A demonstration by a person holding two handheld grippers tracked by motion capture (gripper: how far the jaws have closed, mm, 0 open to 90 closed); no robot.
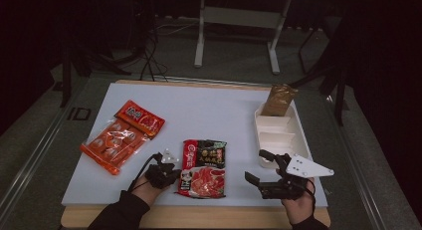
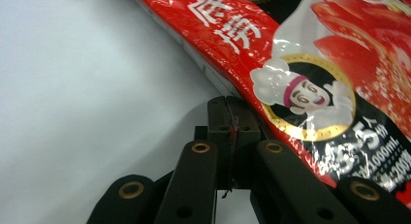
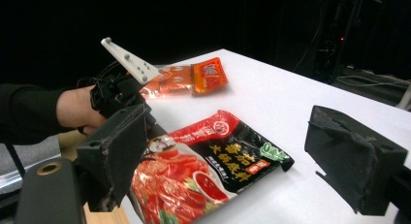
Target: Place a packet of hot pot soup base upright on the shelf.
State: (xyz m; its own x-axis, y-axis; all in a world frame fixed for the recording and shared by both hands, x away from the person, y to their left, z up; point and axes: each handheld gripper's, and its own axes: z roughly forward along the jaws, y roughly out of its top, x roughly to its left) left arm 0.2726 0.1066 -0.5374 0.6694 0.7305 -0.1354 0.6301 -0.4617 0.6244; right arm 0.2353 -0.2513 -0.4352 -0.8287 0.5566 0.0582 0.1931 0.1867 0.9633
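- Glossy red-and-black plastic sauce packet (image 1: 203,168) is seen lying flat on the white table sheet (image 1: 209,115), near the front edge, between the two grippers.
- At the packet's left edge the left gripper (image 1: 171,171) is placed; in the left gripper view its jaws are pressed together with nothing between them, their tips just beside, perhaps touching, the packet's edge (image 2: 310,88).
- On the packet's right side the right gripper (image 1: 259,168) is held apart from it, jaws spread wide and empty; in the right gripper view the packet (image 3: 203,170) is framed between them.
- An orange-red transparent packet of small pieces (image 1: 122,135) is laid farther back on the left, well apart from the grippers.
- A white compartmented plastic tray (image 1: 278,135) is set at the right, with a brown pouch (image 1: 278,99) leaning in its far compartment.
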